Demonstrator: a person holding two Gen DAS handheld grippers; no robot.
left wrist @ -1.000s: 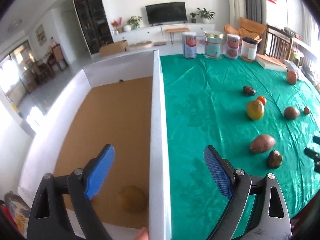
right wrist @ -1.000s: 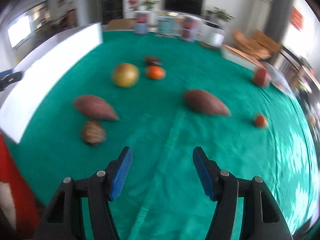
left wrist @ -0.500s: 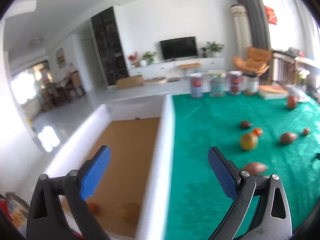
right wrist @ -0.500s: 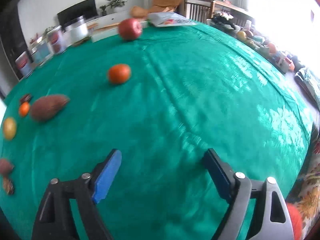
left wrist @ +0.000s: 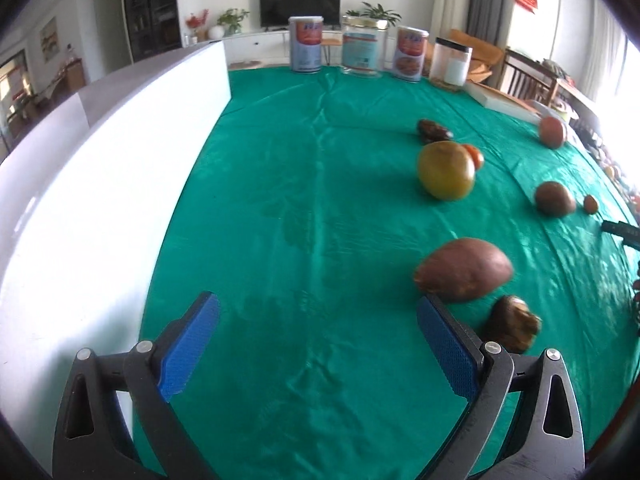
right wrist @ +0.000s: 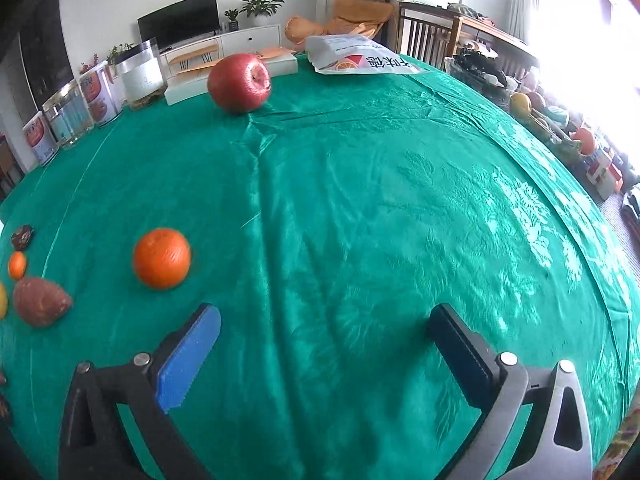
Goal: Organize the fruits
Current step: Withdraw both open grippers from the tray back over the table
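Hovering over the green tablecloth [left wrist: 280,200], the left gripper [left wrist: 318,340] stood wide and empty — a brown fruit [left wrist: 464,270] just beyond its right finger, the white box [left wrist: 100,184] to its left. The right gripper [right wrist: 324,344], jaws opening on nothing, faced an orange [right wrist: 162,258] and a distant red apple [right wrist: 239,82].

A dark television [left wrist: 300,6] stands against the white wall on a low white cabinet [right wrist: 224,46], potted plants beside it; right of it, grey curtains and bright windows.
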